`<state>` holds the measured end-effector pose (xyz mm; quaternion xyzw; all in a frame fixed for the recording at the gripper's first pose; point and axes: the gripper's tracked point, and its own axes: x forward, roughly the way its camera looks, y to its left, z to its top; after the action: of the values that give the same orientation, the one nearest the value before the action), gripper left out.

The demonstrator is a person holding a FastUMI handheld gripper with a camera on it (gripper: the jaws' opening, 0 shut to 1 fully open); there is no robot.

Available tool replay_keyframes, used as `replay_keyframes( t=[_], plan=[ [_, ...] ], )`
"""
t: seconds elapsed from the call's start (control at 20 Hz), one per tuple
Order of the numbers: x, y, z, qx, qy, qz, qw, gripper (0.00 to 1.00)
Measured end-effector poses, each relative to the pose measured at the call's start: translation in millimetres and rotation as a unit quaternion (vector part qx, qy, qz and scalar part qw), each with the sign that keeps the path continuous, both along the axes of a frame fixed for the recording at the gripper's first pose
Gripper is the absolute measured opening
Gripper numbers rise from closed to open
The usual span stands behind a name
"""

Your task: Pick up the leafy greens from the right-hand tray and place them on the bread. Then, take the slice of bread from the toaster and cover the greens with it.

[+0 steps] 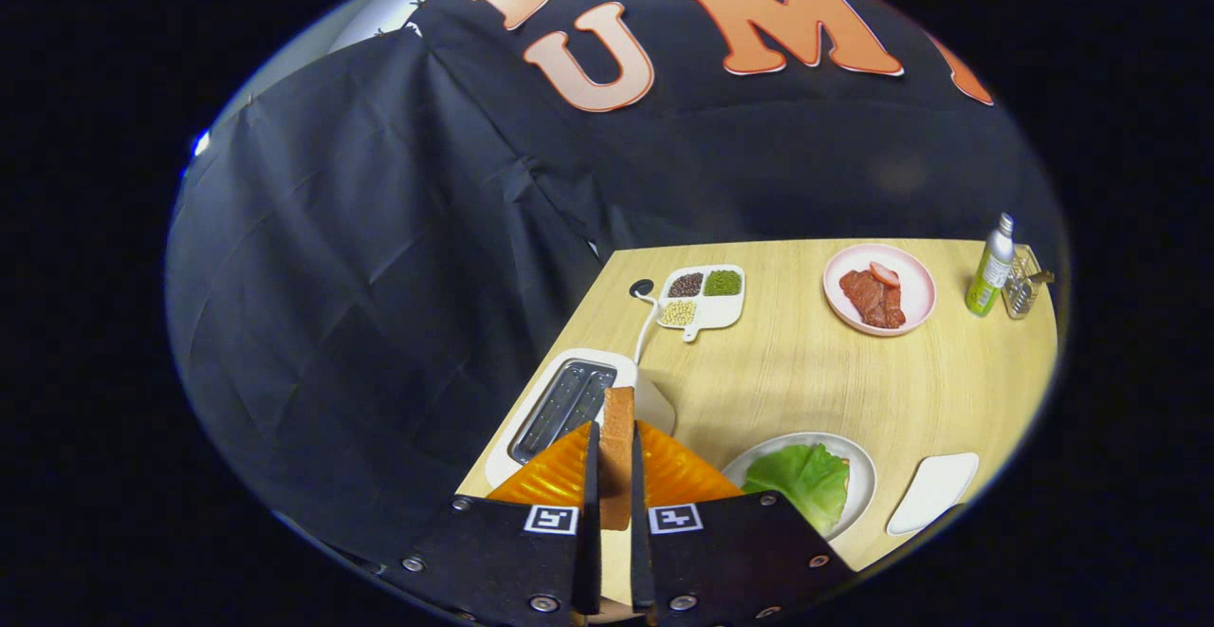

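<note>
Fingers [616, 475] pinch the bread slice [617, 437] upright on edge, above the toaster [560, 404]; the greens [801, 480] lie on their plate [858, 475] just to the right, lower down on the tabletop [806, 371].

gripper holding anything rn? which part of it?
Yes: the gripper is shut on the bread slice, fingers pressing its two flat faces, slice edge-on above the toaster.

Pale wooden table [816, 371] set against creased black cloth wall [379, 257], with perhaps a lighter wall [379, 15] beyond the cloth's upper edge, evenly lit from above.
</note>
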<state>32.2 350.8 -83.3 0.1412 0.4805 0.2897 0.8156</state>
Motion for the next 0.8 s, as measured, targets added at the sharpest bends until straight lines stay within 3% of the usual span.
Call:
replay_keyframes(
  t=[0.8],
  plan=[
    [-24, -92, -108, 0.015, 0.081, -0.036, 0.996, 0.13]
  ],
)
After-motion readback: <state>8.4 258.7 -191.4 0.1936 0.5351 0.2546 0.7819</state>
